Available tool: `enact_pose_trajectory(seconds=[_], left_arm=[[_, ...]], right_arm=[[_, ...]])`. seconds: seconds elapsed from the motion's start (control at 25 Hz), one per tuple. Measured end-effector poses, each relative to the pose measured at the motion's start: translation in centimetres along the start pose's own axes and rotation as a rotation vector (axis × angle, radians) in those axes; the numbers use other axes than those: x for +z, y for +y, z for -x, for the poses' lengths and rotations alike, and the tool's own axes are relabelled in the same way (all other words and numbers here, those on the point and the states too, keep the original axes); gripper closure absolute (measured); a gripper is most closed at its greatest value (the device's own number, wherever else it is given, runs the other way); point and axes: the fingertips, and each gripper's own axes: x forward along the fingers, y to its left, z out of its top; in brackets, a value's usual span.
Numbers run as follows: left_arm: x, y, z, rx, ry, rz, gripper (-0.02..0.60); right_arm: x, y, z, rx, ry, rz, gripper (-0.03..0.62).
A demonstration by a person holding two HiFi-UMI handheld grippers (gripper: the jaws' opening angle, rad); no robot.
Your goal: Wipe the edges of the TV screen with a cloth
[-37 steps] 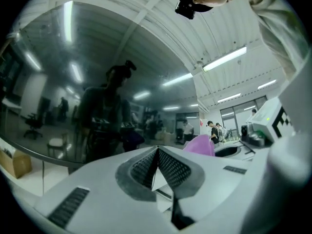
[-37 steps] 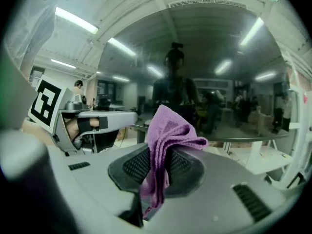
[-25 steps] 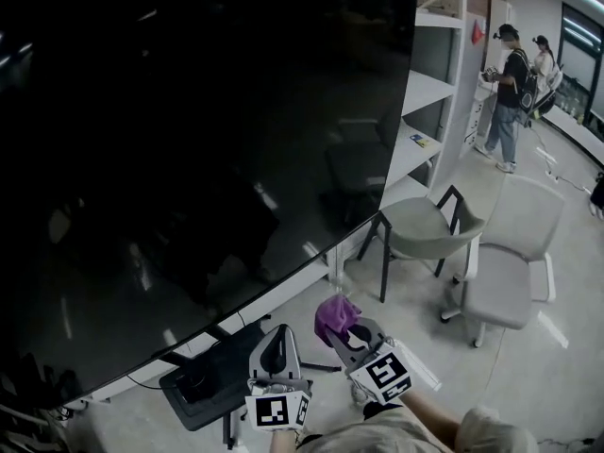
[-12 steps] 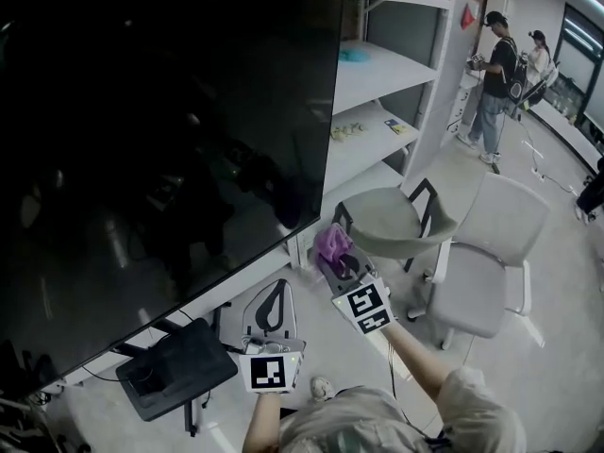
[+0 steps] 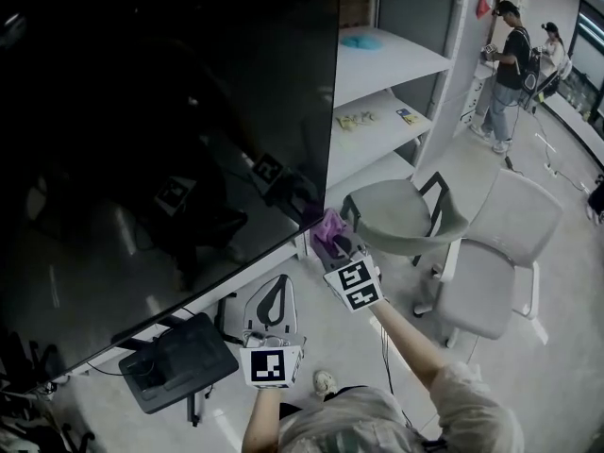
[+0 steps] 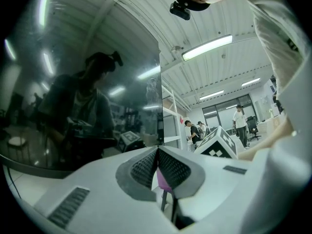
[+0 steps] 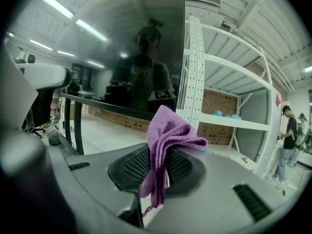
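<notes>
A large black TV screen [image 5: 160,130] fills the left of the head view; its right edge runs down to a lower right corner. My right gripper [image 5: 332,242] is shut on a folded purple cloth [image 5: 329,225], held right by that lower right corner. In the right gripper view the purple cloth [image 7: 165,135] sticks up from between the jaws, with the TV screen [image 7: 122,67] close ahead. My left gripper [image 5: 270,310] hangs lower, below the screen's bottom edge, shut with nothing in it. In the left gripper view its pads [image 6: 158,167] meet.
White shelves [image 5: 396,64] stand just right of the TV. Two grey chairs [image 5: 406,217] [image 5: 491,262] stand on the floor to the right. A dark TV stand base [image 5: 175,361] lies at lower left. Two people [image 5: 505,55] stand far off at upper right.
My right gripper has carried the cloth up and left to the screen's lower right corner. The left gripper stayed low. The head view swung right, so more shelving shows.
</notes>
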Motion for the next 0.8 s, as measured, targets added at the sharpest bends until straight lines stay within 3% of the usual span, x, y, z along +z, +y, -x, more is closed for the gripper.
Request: enact_pose_trajectory(seconds=[0.2, 0.4, 0.8], left_arm=[[-1.2, 1.3, 0.1, 0.031, 0.027, 0.059, 0.566], [-1.8, 1.3, 1.1, 0.052, 0.047, 0.069, 0.566], [-2.5, 5.2, 6.6, 0.202, 0.036, 0.115, 0.566]], right_arm=[[1.4, 0.7, -1.0, -0.007, -0.032, -0.006, 0.531], [1.3, 1.1, -0.8, -0.008, -0.038, -0.019, 0.531], [3.2, 8.4, -0.5, 0.12, -0.053, -0.012, 0.531]])
